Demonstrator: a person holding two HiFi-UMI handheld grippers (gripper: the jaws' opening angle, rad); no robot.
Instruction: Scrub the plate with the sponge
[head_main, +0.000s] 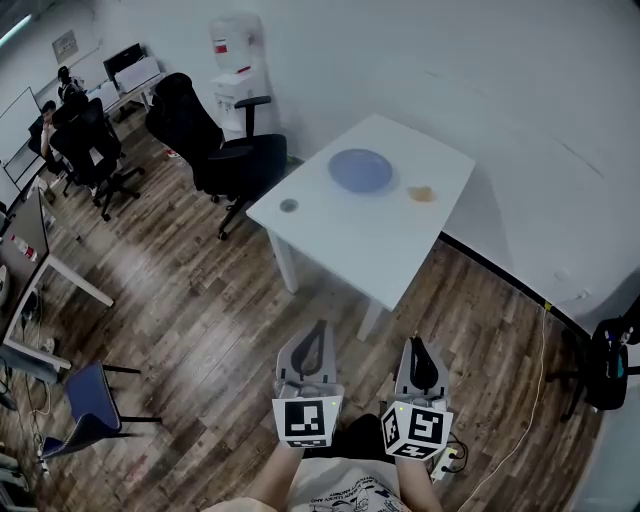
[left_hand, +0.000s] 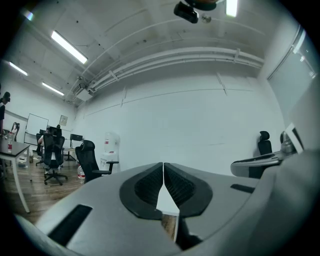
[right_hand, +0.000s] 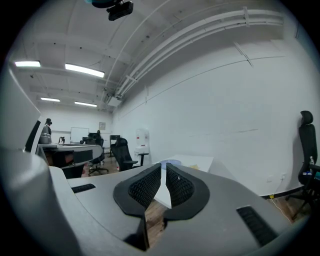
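Observation:
A blue plate (head_main: 360, 170) lies on the far half of a white table (head_main: 380, 250) ahead of me. To its right rests a small orange sponge (head_main: 421, 194), apart from the plate. Both grippers hover over the wooden floor, well short of the table's near corner. My left gripper (head_main: 314, 332) is shut with nothing between its jaws, as its own view (left_hand: 163, 164) confirms. My right gripper (head_main: 418, 346) is also shut and empty. Past the right gripper's (right_hand: 163, 165) tips I see the plate (right_hand: 170, 162) and the sponge (right_hand: 193, 167) on the table top.
A small grey round object (head_main: 288, 206) sits near the table's left corner. A black office chair (head_main: 235, 160) stands left of the table, a water dispenser (head_main: 238, 60) behind it. A blue chair (head_main: 90, 400) is at lower left, a black chair (head_main: 610, 365) at right. A cable (head_main: 535, 390) runs along the floor.

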